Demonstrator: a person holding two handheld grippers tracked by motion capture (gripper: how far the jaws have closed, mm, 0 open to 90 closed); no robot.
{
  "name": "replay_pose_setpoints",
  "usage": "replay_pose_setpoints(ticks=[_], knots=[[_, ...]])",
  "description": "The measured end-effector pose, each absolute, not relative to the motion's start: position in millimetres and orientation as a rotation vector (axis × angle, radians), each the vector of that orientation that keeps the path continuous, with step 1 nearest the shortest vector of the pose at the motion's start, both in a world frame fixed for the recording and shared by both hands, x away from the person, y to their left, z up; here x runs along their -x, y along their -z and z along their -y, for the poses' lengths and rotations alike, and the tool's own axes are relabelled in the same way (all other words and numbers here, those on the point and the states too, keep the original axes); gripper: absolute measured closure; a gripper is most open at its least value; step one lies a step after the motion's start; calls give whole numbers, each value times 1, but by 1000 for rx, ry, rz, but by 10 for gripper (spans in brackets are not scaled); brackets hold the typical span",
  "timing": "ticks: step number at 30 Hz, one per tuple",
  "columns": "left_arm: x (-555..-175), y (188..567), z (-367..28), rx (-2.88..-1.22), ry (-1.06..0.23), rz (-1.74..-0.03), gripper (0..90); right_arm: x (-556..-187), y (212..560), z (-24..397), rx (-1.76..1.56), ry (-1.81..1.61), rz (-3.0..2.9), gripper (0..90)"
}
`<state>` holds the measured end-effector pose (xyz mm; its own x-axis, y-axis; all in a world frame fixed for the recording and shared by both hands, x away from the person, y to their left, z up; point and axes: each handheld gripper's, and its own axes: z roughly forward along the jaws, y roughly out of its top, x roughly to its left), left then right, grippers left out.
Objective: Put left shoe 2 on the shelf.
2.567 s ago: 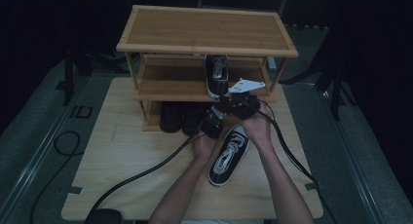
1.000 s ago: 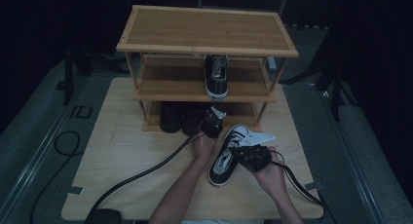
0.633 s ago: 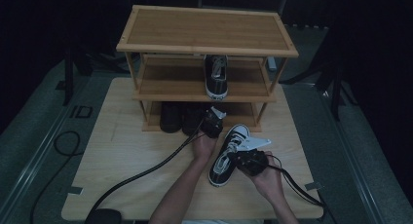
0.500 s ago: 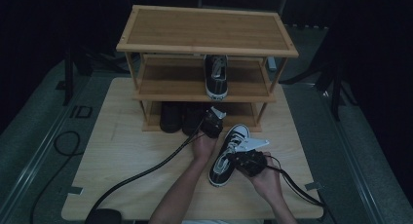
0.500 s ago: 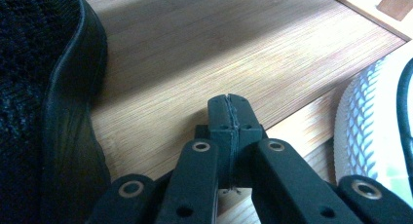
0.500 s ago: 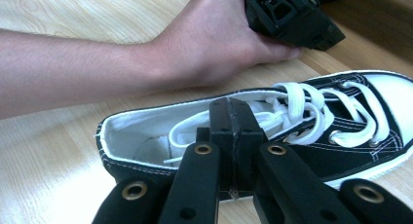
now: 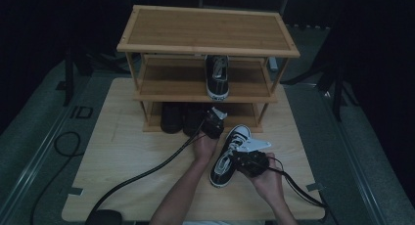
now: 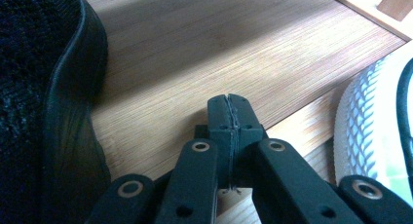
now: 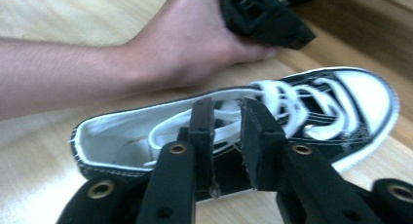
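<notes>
A wooden table (image 7: 122, 151) carries a three-tier wooden shoe rack (image 7: 205, 34) at its far side. On the rack's middle shelf stands one black sneaker with a white toe cap (image 7: 217, 77), toe toward the person; on the bottom shelf sit dark shoes (image 7: 172, 118), too dim to tell apart.

In front of the rack, on the table, lies a second black sneaker with white laces (image 7: 229, 154), its white toe pointing up toward the rack and slightly right. In the right gripper view this sneaker (image 9: 272, 126) lies on its sole with the opening facing up.

The left gripper (image 7: 214, 123) rests at the rack's lower edge, just left of the sneaker's toe, held by the left hand (image 7: 204, 146). Its jaws are pressed fully together with nothing between them (the left gripper view shows them closed over the bare wood of the bottom shelf (image 8: 204, 53), a dark shoe at the left edge).

The right gripper (image 7: 243, 158) sits over the sneaker's right side near the heel, in the right hand (image 7: 266, 178). Its jaws have just been opening; they stand slightly parted with the sneaker's side wall and laces in the gap, and I cannot tell whether the pads press on it.
</notes>
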<state>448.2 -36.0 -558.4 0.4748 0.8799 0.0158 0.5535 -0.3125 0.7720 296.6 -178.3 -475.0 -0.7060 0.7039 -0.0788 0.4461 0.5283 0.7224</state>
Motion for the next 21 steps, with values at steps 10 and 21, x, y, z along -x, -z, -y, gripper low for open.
replay_pose_setpoints(ticks=[10, 21], knots=[[-448, 558, 36, -2002, -578, -1187, 896, -303, 480, 177, -1085, -899, -2367, 583], [-448, 558, 36, -2001, -577, -1188, 895, -311, 484, 176, -1223, -848, -2364, 708]])
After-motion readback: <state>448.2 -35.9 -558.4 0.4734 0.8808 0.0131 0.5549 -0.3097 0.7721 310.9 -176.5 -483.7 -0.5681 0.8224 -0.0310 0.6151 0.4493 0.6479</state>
